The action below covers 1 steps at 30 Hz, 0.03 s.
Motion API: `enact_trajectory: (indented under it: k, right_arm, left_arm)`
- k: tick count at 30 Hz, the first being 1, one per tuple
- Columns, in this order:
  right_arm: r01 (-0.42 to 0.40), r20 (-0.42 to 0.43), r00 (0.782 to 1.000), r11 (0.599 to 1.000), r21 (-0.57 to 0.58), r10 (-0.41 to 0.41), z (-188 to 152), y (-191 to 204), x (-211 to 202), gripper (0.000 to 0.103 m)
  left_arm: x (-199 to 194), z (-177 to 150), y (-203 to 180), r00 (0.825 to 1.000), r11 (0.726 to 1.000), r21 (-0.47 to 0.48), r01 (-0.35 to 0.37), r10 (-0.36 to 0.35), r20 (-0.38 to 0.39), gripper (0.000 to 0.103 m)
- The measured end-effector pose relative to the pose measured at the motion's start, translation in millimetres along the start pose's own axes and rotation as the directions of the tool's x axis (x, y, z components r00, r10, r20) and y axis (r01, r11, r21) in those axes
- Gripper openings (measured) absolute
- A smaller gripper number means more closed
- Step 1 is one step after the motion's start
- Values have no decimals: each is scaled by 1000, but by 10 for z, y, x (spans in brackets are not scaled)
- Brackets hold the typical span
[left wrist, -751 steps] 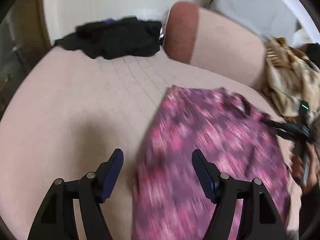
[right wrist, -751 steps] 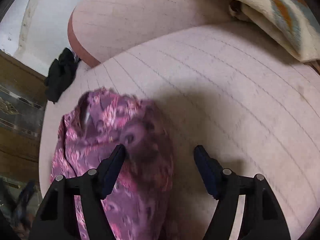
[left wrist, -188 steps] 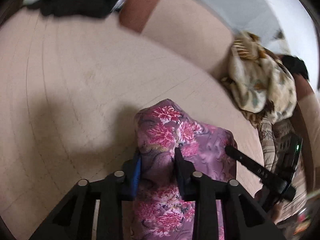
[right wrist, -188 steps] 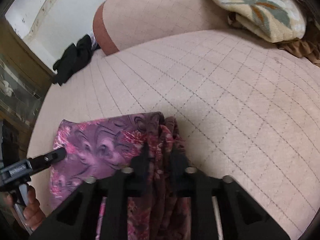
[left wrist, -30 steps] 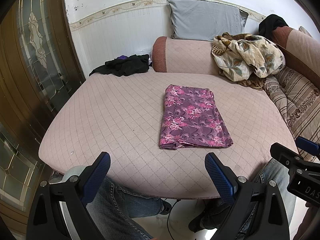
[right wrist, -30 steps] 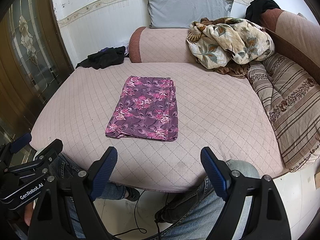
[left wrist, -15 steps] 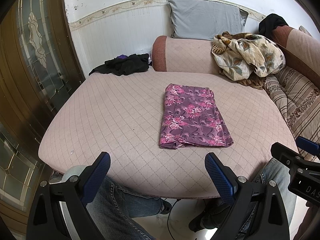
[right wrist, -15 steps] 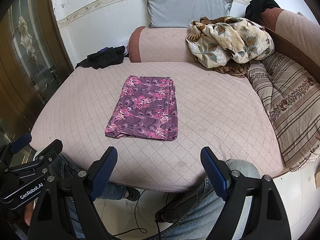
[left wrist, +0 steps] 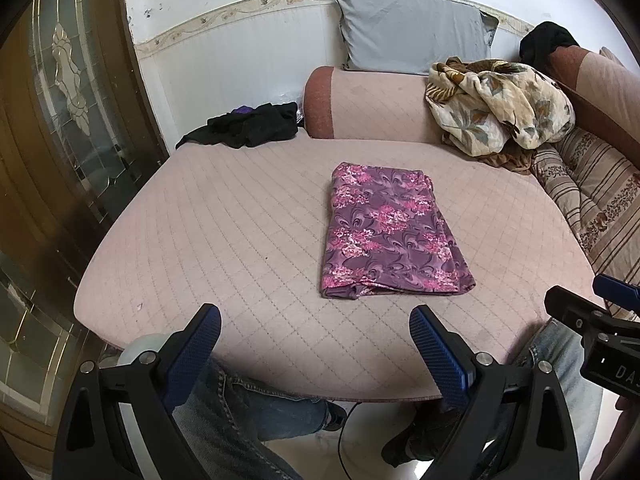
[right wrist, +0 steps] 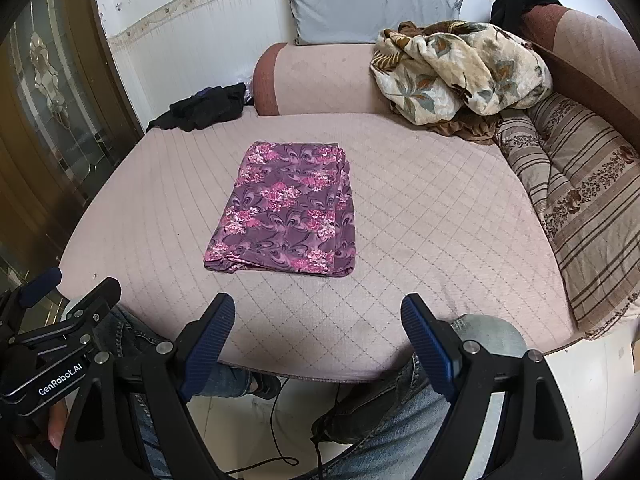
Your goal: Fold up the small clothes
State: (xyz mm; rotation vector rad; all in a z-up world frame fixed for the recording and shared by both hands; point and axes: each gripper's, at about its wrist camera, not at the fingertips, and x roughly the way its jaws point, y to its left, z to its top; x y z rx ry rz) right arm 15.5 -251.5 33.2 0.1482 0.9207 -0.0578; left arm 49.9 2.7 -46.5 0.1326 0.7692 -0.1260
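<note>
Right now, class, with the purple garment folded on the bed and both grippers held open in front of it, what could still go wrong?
1. The folded purple garment shows loose layered edges on its right side; lifting it by one edge could undo the fold.
2. A cable trails across the floor by the person's feet; it might catch a foot.

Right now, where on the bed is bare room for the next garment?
Bare: left of the folded purple cloth, toward the door, and right of it up to the striped cushion. Crowded: back edge, black clothes and floral blanket.
</note>
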Motion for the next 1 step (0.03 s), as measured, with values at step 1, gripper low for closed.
enact_trajectory:
  k: [1]
  right_arm:
    - [0, -8, 1000, 1000, 0, 0, 12, -10, 43, 84]
  left_arm:
    - [47, 10, 0, 1000, 1000, -2, 0, 0, -12, 98]
